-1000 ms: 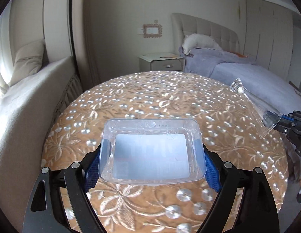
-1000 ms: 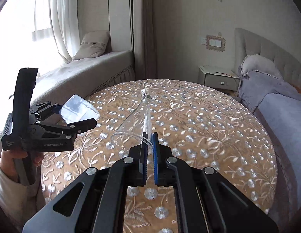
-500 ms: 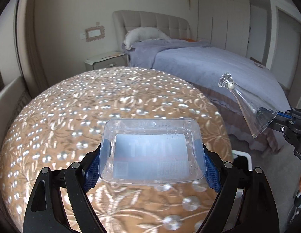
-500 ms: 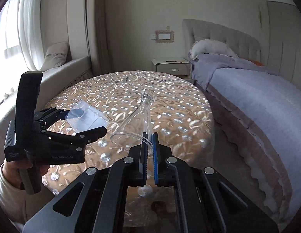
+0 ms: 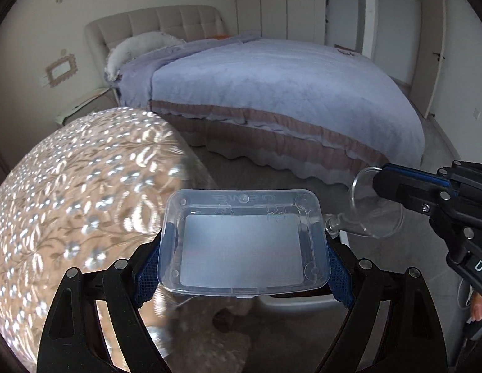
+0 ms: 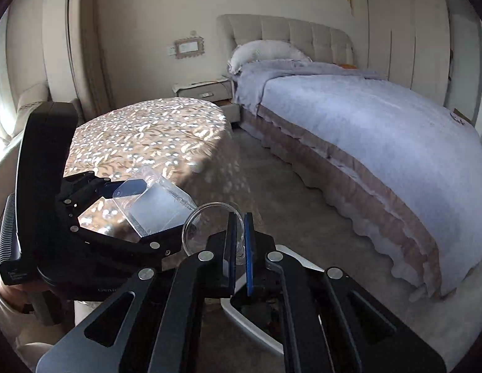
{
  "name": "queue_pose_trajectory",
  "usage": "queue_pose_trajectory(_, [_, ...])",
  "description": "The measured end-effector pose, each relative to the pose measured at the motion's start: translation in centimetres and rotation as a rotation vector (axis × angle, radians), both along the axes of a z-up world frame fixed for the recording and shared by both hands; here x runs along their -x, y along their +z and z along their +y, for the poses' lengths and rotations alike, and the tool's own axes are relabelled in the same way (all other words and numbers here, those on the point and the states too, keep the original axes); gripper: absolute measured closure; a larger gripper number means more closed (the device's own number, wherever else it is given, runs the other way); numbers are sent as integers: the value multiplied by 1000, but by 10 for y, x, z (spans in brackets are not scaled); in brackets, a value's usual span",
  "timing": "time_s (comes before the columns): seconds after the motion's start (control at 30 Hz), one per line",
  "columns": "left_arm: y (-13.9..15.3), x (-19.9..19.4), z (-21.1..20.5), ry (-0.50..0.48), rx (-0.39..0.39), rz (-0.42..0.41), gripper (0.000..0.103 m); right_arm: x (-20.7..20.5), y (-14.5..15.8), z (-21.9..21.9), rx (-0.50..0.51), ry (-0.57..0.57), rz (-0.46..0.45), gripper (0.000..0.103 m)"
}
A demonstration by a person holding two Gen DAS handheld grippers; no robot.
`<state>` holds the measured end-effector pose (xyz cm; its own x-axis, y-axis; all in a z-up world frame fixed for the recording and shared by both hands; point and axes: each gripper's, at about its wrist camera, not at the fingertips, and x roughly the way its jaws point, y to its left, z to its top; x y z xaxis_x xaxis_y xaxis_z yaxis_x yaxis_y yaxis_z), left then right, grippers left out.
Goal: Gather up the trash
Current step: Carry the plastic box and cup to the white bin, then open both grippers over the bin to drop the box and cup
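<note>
A bedroom: a bed (image 5: 287, 93) beside a round patterned bench (image 5: 79, 192). The left claw (image 5: 244, 267) grips a clear plastic tray (image 5: 244, 242) across its width; the right claw (image 6: 239, 248) pinches a clear funnel-shaped bottle (image 6: 206, 227) by its rim, both held over a white bin (image 6: 250, 320), likely for dropping.

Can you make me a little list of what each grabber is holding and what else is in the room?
left gripper: clamped on a clear plastic box, holding it by two opposite sides
right gripper: shut on the rim of a clear plastic funnel
white bin: on the floor just below the right gripper, only partly visible
round table: shiny flower-pattern cloth, to the left
bed: lilac cover, white pillow at the headboard
nightstand: between table and bed
</note>
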<state>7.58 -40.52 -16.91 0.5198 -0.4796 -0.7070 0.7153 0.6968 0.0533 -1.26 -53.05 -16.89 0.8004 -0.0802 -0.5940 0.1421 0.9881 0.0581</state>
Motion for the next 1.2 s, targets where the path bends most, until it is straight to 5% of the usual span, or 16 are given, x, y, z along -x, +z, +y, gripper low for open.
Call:
queue_pose_trajectory(0.4, [-94,-15,-86,-129,-172,150,17,-20,-76,-76,-134,-107,151,97])
queue_pose_trajectory(0.47, [-106,-21,-96,-147,-186,183,6,-24,-85,-82,-145,-110,173,96])
queue_pose_trajectory(0.53, [-114,-27,-102,-158,-189,207,4,-29,-92,-86,-155,-102,205,60])
queue_pose_trajectory(0.57, [-119,-29,-104,-165,-196,223,4,-31,-95,-88,-153,-113,212,12])
queue_pose_trajectory(0.6, [-121,-34,-105,-157,-184,244,4,-31,-97,-90,-120,-148,214,7])
queue_pose_trajectory(0.97, [-127,-36,-107,-160,-186,255,4,-36,-109,-103,-172,-170,235,5])
queue_pose_trajectory(1.2, [-100,-27,-99,-163,-131,208,4,-29,-92,-100,-160,-188,197,5])
